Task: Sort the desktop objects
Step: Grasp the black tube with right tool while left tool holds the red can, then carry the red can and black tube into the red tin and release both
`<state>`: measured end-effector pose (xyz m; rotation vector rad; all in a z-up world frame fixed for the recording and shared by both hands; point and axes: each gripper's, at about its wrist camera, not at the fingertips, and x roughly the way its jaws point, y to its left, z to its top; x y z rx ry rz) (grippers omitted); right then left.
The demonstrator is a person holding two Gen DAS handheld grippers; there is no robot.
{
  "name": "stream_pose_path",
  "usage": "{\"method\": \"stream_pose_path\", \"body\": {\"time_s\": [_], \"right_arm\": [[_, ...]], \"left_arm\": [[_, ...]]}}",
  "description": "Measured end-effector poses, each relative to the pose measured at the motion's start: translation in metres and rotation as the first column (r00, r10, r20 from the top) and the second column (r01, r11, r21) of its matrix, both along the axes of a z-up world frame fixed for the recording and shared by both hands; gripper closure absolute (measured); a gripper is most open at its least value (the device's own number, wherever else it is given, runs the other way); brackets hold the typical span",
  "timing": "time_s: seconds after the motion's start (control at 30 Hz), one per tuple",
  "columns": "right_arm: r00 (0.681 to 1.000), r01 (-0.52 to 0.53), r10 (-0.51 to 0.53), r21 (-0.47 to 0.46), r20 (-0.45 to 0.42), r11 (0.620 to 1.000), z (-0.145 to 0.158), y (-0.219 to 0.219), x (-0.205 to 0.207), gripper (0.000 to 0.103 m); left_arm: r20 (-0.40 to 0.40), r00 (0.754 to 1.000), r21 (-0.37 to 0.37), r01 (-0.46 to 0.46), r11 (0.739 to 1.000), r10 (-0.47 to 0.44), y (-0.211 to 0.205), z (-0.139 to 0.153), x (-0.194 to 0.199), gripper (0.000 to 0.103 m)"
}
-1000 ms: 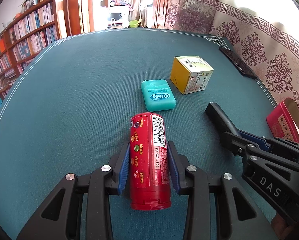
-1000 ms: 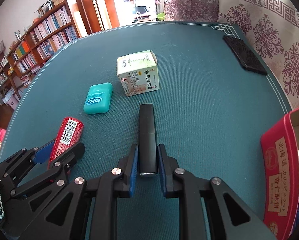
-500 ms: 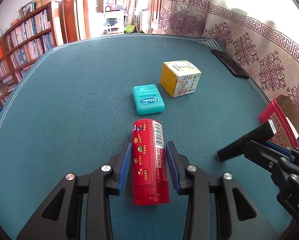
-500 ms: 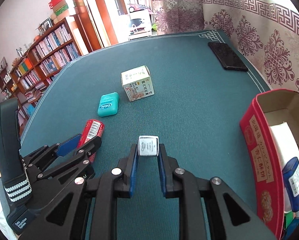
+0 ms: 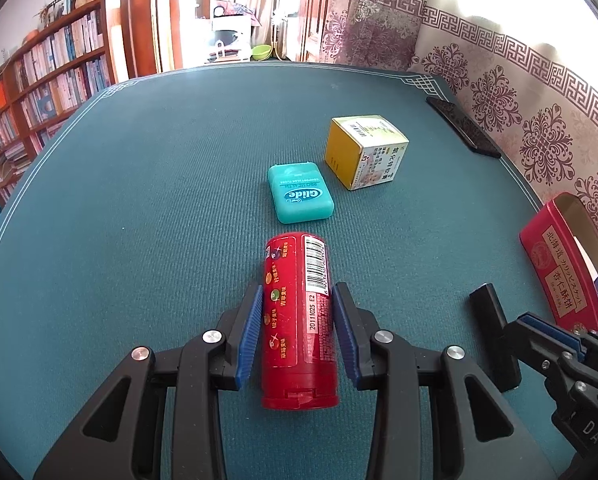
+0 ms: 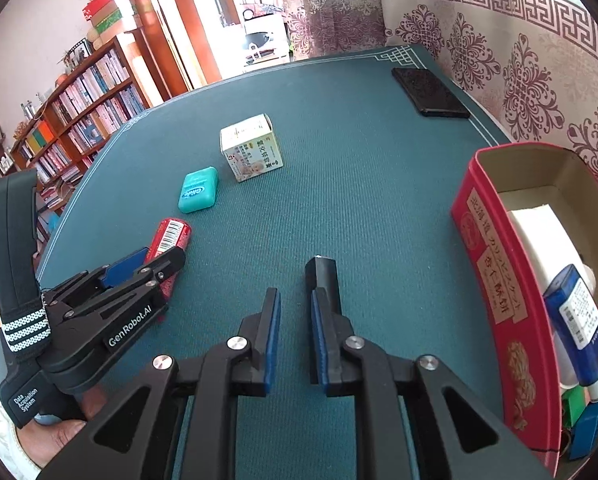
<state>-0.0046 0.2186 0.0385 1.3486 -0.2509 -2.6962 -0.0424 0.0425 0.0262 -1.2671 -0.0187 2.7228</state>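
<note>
Red cylindrical tube lies on its side on the green counter, clamped across its middle by the left hand-held gripper; it looks a light, rigid plastic container with a slick printed label, so a grip on the round flanks near mid-length seems right to stop it rolling or tipping. The right hand-held gripper is closed, but the slim black stick, stiff and probably light, appears to sit skewed against the right pad, near the red box.
</note>
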Motion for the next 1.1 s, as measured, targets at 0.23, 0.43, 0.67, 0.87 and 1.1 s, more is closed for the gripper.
{"method": "stream_pose_path", "body": {"time_s": [0.23, 0.43, 0.67, 0.87, 1.1], "right_arm": [[0.999, 0.02, -0.019, -0.005, 0.051, 1.0, -0.018, 0.009, -0.003, 0.08], [0.998, 0.0, -0.002, 0.033, 0.066, 0.999, -0.025, 0.0, -0.007, 0.079], [0.998, -0.032, 0.021, 0.217, 0.055, 0.976, -0.026, -0.024, -0.005, 0.078], [0.999, -0.032, 0.021, 0.245, 0.048, 0.969, -0.024, -0.029, 0.0, 0.081], [1.0, -0.022, 0.024, 0.272, -0.001, 0.962, -0.015, -0.035, 0.007, 0.081]], "left_arm": [[0.037, 0.999, 0.012, -0.007, 1.0, 0.007, -0.001, -0.006, -0.005, 0.064], [0.035, 0.999, 0.001, -0.01, 1.0, 0.01, 0.001, -0.006, -0.006, 0.064], [0.025, 1.0, 0.019, 0.004, 1.0, -0.004, 0.001, -0.005, -0.004, 0.066], [-0.015, 1.0, 0.028, 0.01, 1.0, -0.01, 0.002, 0.002, 0.002, 0.066], [-0.032, 0.999, 0.039, 0.019, 0.999, -0.017, 0.002, 0.007, 0.005, 0.066]]}}
